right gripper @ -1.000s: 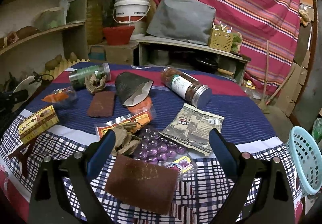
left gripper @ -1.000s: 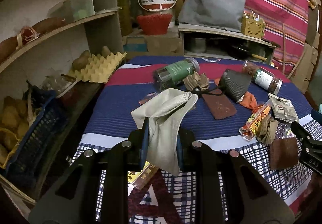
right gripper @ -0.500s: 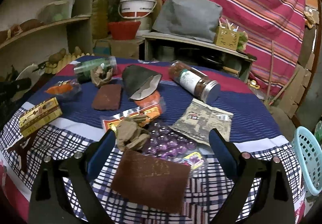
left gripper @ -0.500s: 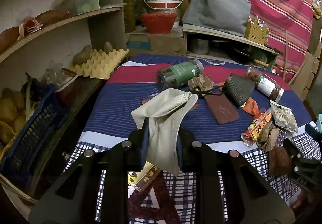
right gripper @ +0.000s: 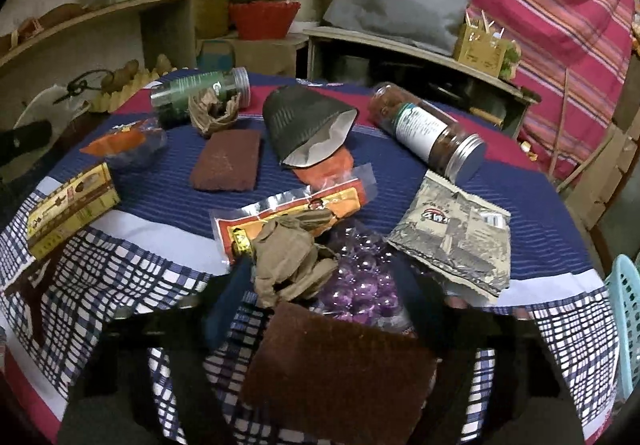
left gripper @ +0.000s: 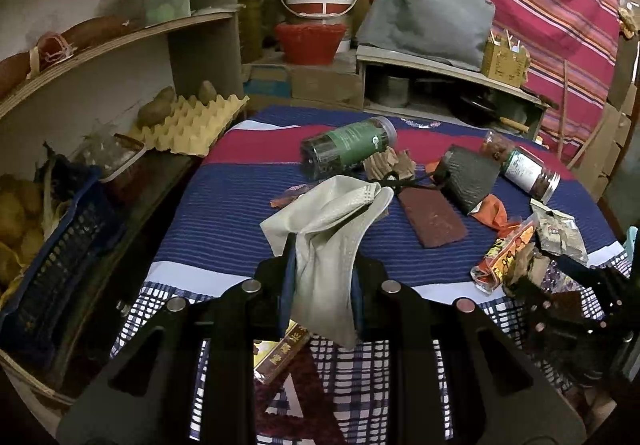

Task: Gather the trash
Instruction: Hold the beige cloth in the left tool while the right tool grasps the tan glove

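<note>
Right gripper [right gripper: 320, 285] is blurring, jaws closing around crumpled paper [right gripper: 292, 261] on the cloth [right gripper: 560, 213], contact unclear. Left gripper [left gripper: 320, 281] is pinching a limp pale mask [left gripper: 328, 241] aloft.

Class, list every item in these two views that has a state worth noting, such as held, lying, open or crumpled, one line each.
left gripper: shut on the pale cloth bag.
right gripper: jaws just been closing, crumpled brown paper and purple wrapper between them; contact unclear.
green jar: lying on its side.
brown jar: lying on its side, capped.
dark pouch: lying, mouth open.
brown pad: lying flat.
</note>
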Demonstrator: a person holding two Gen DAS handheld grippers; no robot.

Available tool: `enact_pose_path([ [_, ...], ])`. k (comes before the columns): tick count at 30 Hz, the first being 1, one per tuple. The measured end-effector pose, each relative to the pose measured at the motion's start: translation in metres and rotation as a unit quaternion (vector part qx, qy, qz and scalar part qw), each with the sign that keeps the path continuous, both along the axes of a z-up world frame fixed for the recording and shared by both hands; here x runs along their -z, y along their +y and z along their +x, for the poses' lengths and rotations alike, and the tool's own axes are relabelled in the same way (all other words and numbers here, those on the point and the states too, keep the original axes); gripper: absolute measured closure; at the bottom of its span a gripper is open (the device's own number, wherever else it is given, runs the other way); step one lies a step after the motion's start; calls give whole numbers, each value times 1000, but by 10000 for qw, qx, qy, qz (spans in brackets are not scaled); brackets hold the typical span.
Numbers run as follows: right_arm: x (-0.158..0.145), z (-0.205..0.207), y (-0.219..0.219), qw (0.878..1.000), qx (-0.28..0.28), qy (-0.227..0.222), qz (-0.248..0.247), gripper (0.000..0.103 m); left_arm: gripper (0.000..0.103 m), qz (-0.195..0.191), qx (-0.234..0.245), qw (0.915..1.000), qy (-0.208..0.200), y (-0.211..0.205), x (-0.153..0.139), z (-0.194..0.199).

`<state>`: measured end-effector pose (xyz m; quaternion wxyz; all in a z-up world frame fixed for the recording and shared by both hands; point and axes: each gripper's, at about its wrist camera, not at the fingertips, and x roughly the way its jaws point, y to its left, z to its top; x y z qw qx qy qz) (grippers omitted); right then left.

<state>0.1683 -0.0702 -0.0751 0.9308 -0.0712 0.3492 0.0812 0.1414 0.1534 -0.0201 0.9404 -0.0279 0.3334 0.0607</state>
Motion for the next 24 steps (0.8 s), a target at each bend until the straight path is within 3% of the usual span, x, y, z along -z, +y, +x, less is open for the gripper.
enact_pose_path([
  [6,-4,-7,9,9994,-345,-59,-80,76,81,57,24,10000,1,-5,0,0],
  [18,-35,-20,-15,9982,-270,-521,106,76,81,273,93,9996,25,-17,3,0],
  [24,-51,-28,-42,9968,-91,-733,293,76,81,302,116,9993,-164,-29,-5,-6],
])
